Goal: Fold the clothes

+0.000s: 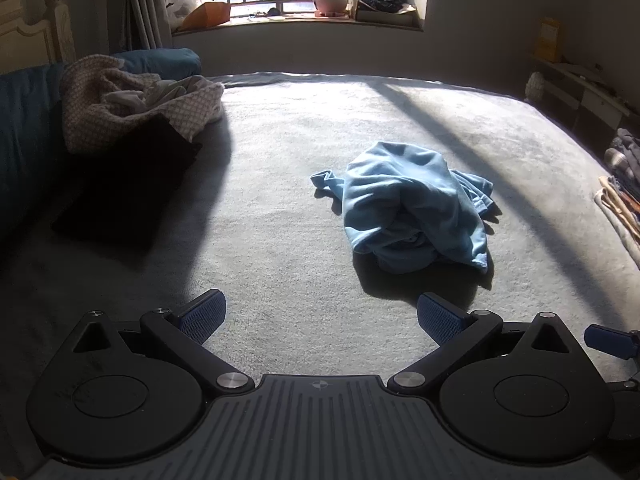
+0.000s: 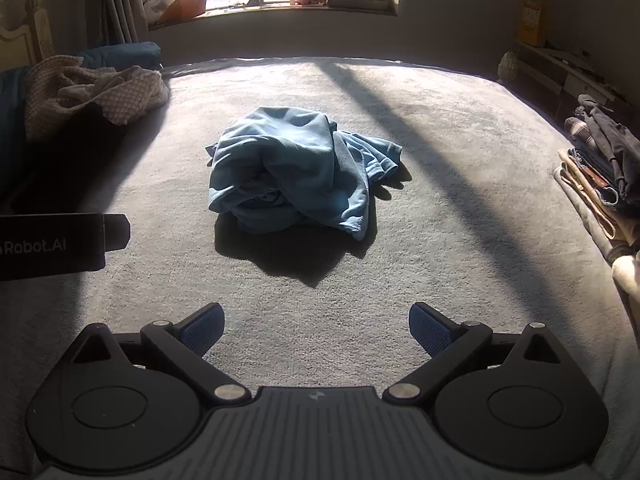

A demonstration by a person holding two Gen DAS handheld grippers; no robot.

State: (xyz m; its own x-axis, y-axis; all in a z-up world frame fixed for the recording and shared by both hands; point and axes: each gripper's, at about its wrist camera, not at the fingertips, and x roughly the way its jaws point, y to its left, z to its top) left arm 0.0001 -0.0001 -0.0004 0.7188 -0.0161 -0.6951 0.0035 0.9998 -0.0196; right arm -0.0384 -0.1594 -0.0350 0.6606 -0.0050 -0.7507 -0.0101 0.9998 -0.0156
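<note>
Ahead of your left gripper [image 1: 320, 320], a little to the right, one light blue garment [image 1: 408, 208] lies crumpled in a heap on the grey bed [image 1: 280, 152], in a patch of sun. Left tongs stand wide apart, nothing between them, well short of the cloth. One checked blanket [image 1: 132, 104] is bunched at far left, one flat dark item [image 1: 124, 188] beside it. At the right edge, one stack of clothes [image 1: 624, 196] shows only in part. A blue tip of your right gripper [image 1: 608, 340] pokes in at lower right.

From the right wrist, the same blue garment [image 2: 292, 168] sits dead ahead, nearer centre. Right gripper [image 2: 316, 328] tongs are also spread wide, empty, clear of the cloth. The stack of clothes [image 2: 600, 160] reads better here: several layers, count uncertain.

Judgement: the heap wants spreading flat before any fold. Look for a hem or a corner; the loose edge trailing right looks easiest. Pinch one layer only, one gripper per corner, lift and draw apart.
</note>
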